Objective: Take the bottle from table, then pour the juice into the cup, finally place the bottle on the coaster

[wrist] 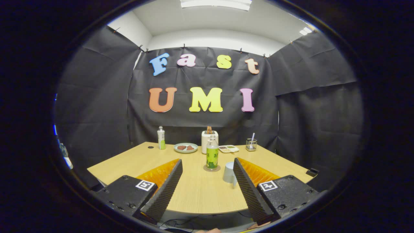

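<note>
A clear bottle (212,152) with a green label and green juice stands upright on a round coaster (212,168) in the middle of the wooden table (194,191), beyond my fingers. A pale cup (229,172) stands just right of the coaster, close to the tip of my right finger and partly behind it. My gripper (207,161) hangs over the table's near edge, open wide, with nothing between its fingers.
Along the table's far edge stand a white and green bottle (161,138), a plate (185,148) with brown pieces, a white toaster (208,139), a small tray (228,149) and a wire holder (251,144). Cables (181,222) hang below the near edge.
</note>
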Tool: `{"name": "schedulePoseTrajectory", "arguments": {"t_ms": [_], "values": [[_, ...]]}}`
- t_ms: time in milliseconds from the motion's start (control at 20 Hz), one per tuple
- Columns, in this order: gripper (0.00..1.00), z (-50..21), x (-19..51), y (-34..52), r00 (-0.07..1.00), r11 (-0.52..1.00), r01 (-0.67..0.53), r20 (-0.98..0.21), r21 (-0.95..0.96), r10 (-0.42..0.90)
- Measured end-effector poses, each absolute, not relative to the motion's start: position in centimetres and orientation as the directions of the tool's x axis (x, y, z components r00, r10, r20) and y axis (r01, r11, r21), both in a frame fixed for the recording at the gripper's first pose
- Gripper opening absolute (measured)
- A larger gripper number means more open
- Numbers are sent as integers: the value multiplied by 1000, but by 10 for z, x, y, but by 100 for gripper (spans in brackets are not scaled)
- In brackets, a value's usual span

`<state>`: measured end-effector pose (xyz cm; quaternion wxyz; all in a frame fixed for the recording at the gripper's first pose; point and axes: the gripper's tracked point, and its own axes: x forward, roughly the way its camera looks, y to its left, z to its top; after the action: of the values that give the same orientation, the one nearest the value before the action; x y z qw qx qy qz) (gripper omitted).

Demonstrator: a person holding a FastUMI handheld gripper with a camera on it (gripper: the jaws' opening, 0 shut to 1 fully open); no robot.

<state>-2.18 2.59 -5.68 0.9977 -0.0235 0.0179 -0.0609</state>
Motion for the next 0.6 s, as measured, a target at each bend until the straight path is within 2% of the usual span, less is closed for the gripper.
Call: {"name": "schedulePoseTrajectory", "arguments": {"t_ms": [600], "values": [[100, -58, -15, 13, 993, 994, 113, -39, -13, -113]]}}
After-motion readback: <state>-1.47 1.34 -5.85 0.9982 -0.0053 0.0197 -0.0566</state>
